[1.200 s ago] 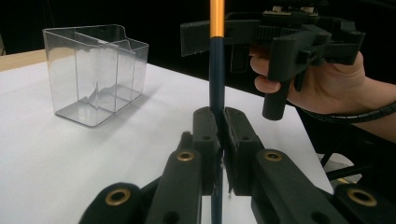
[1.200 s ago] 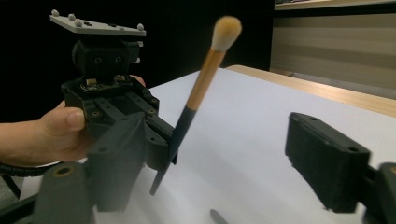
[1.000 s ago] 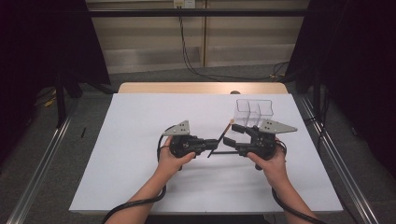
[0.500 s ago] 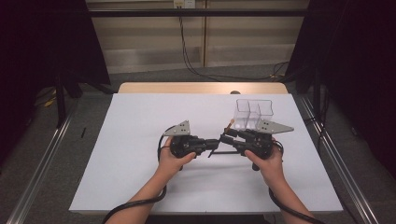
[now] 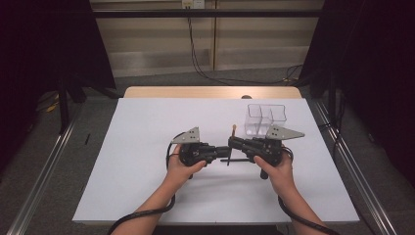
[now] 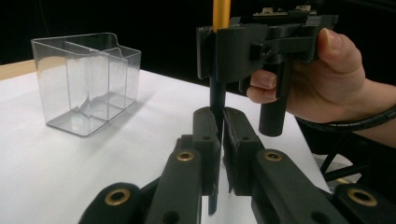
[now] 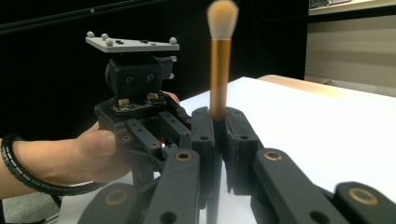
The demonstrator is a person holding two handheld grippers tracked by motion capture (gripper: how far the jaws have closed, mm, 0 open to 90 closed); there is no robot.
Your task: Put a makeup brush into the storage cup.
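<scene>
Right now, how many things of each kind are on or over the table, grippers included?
Grippers: 2, the left gripper and the right gripper
Makeup brush: 1, clamped by both
Clear divided container: 1
Total: 4

This looks like a lab set up for recording, not a home or a shop. A plain white table (image 5: pixel 147 147) stands in the middle, a bare wooden edge (image 5: pixel 210 92) showing at its far side. Black curtains (image 5: pixel 44 44) hang to the left and right of the table. Metal rails (image 5: pixel 44 181) run along the grey floor on both sides of it. Behind the table, cables (image 5: pixel 195 54) drop from a wall socket (image 5: pixel 192 4) and trail over the floor. Above the table sits a grey plate (image 7: pixel 130 44) with small marker balls.
</scene>
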